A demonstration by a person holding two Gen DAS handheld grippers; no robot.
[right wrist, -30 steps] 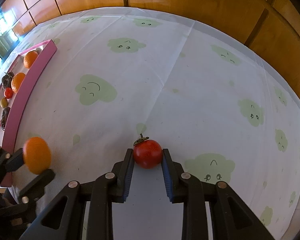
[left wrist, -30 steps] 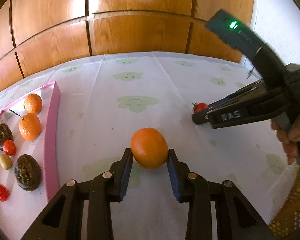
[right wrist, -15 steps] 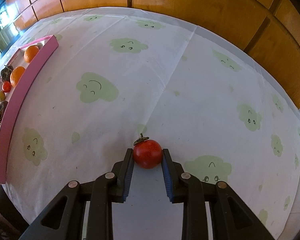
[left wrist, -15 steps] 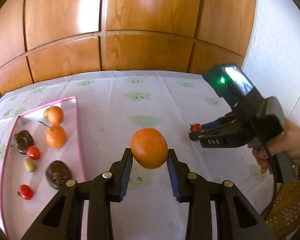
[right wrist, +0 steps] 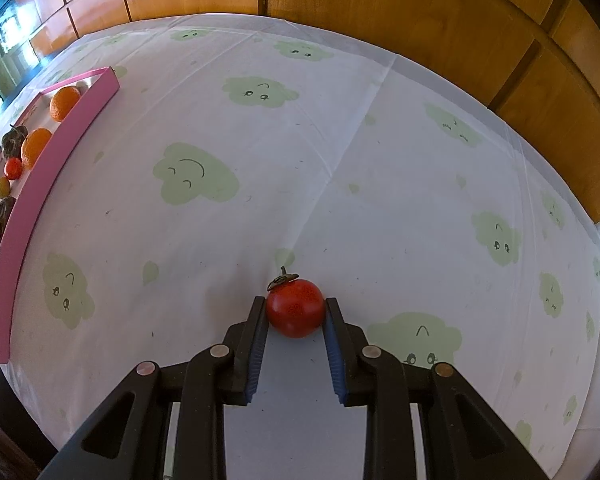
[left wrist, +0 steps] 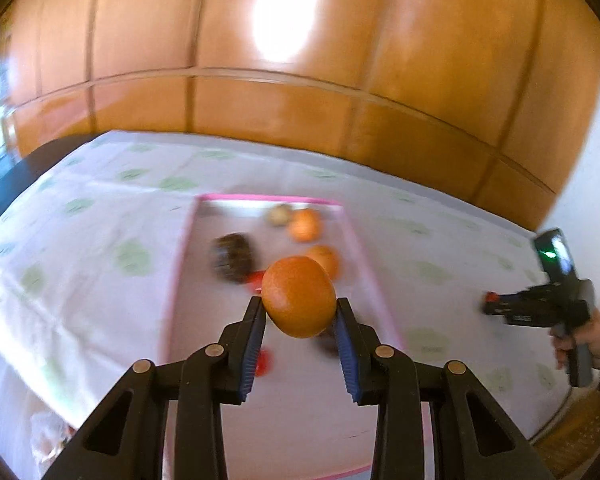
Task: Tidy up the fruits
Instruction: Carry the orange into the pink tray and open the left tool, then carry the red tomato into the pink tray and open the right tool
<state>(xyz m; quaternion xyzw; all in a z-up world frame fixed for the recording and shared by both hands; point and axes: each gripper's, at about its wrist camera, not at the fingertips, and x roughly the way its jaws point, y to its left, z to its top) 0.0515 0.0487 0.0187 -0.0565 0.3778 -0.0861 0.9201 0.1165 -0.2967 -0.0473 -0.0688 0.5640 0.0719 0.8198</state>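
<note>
Right now my left gripper [left wrist: 299, 310] has its jaws clenched on the orange [left wrist: 299, 296], carried in the air above the pink tray [left wrist: 360, 236]. From the left wrist view the tray sits at 12 o'clock, already holding two oranges [left wrist: 305, 225], a dark fruit [left wrist: 232, 257] and small red ones (blurred, count unclear). I judge the orange is held high so it clears the tray's raised rim before being set down.

My right gripper [right wrist: 296, 312] is at 3 o'clock in that same view, low over the tabletop [right wrist: 340, 140]. Its jaws are closed around the red tomato [right wrist: 295, 308], stem up; whether it rests on the cloth I cannot tell. Probably waiting its turn so both grippers don't crowd the tray.

Room: the tray's near half looks bare, so that is the likely drop spot. From the right wrist view the tray lies at 9 to 10 o'clock, well apart from the tomato, with open cloth between. The tabletop edge runs close behind the tray on the left, so a careless release could roll fruit against the rim.
</note>
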